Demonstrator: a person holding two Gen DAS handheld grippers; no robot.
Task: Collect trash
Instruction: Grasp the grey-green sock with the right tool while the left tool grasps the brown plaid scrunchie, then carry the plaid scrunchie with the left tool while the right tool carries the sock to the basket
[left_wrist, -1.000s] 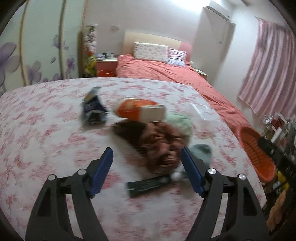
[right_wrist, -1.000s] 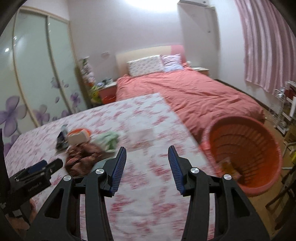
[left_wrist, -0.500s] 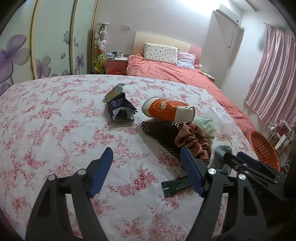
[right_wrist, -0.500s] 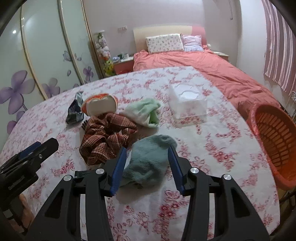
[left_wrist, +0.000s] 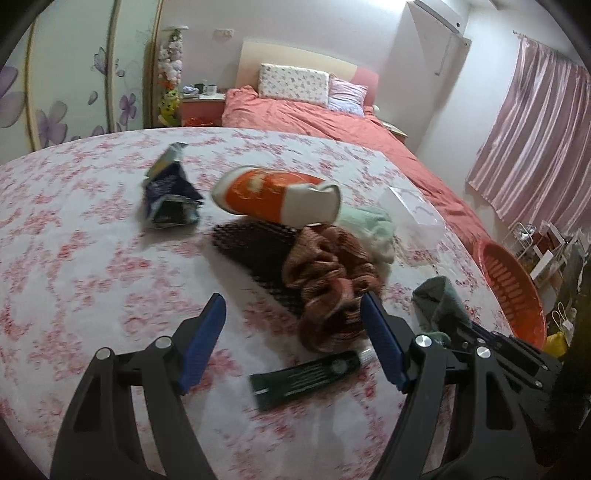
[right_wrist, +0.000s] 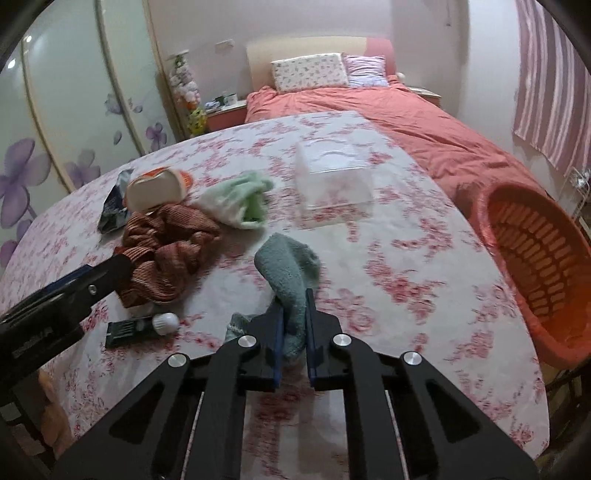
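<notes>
My right fingers (right_wrist: 294, 325) are clenched on the near end of a teal sock (right_wrist: 291, 269), pinching it just above the flowered bench (right_wrist: 406, 258). My left fingers (left_wrist: 293, 339) stand wide apart, holding nothing, above a dark green tube (left_wrist: 306, 378) and a rust-striped cloth (left_wrist: 325, 280). Further off lie a pale green sock (right_wrist: 240, 199), a clear plastic box (right_wrist: 332, 177) and an orange cup (left_wrist: 273, 197). The orange basket (right_wrist: 532, 258) stands beside the bench's right edge; I cannot tell what it holds.

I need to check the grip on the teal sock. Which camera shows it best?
The right wrist view: the teal sock sits centred, pinched between the right tool. The left wrist view shows only a corner of it at the right.
</notes>
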